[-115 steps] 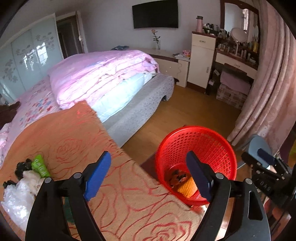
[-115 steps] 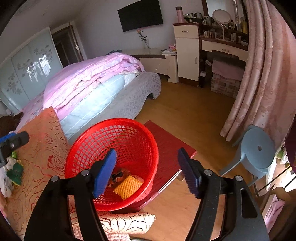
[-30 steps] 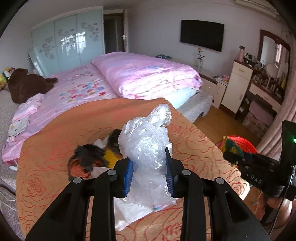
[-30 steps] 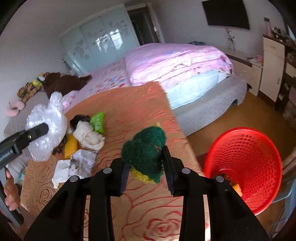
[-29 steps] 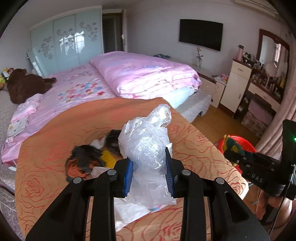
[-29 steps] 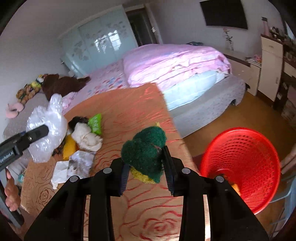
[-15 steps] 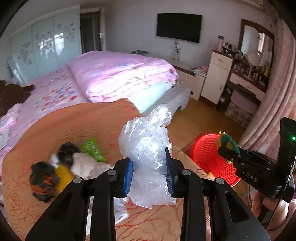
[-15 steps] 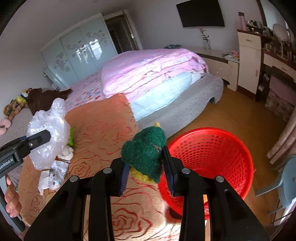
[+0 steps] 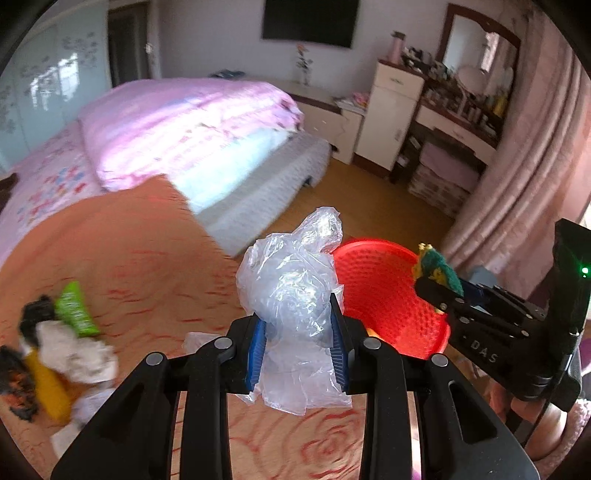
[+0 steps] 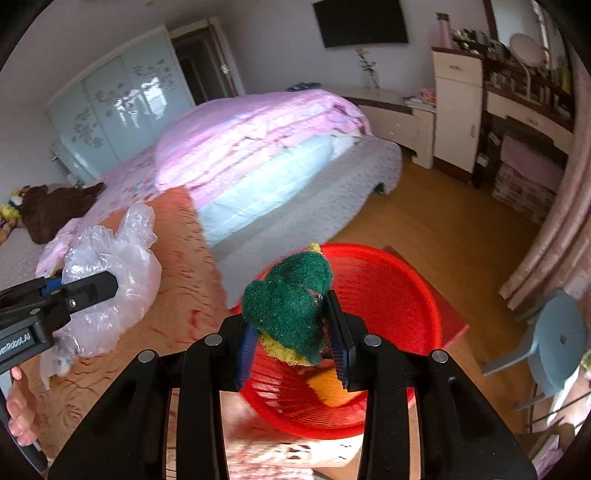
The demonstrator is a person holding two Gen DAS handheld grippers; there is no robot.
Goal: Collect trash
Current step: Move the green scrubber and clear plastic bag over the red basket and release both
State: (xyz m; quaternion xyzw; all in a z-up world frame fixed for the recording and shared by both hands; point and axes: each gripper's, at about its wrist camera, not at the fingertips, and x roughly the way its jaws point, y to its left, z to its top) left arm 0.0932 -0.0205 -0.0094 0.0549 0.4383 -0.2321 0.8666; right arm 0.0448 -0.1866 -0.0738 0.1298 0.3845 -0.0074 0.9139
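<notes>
Now sponge (image 10: 291, 310) between right claw (image 10: 295, 345) fingers

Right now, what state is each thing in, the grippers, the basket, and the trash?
Left gripper: shut on plastic bag.
Right gripper: shut on green scrubber, above the basket.
Red basket: upright, open, some trash inside.
Trash pile: loose on the orange blanket.

A pink duvet (image 10: 258, 136) lies heaped on the bed (image 10: 306, 192). A TV (image 10: 360, 22) hangs on the wall. A white cabinet (image 10: 458, 107) stands beside a cluttered dresser (image 10: 528, 110). Pink curtains (image 9: 528, 177) hang right, near a blue stool (image 10: 554, 343). A brown plush (image 10: 55, 210) rests far left.
</notes>
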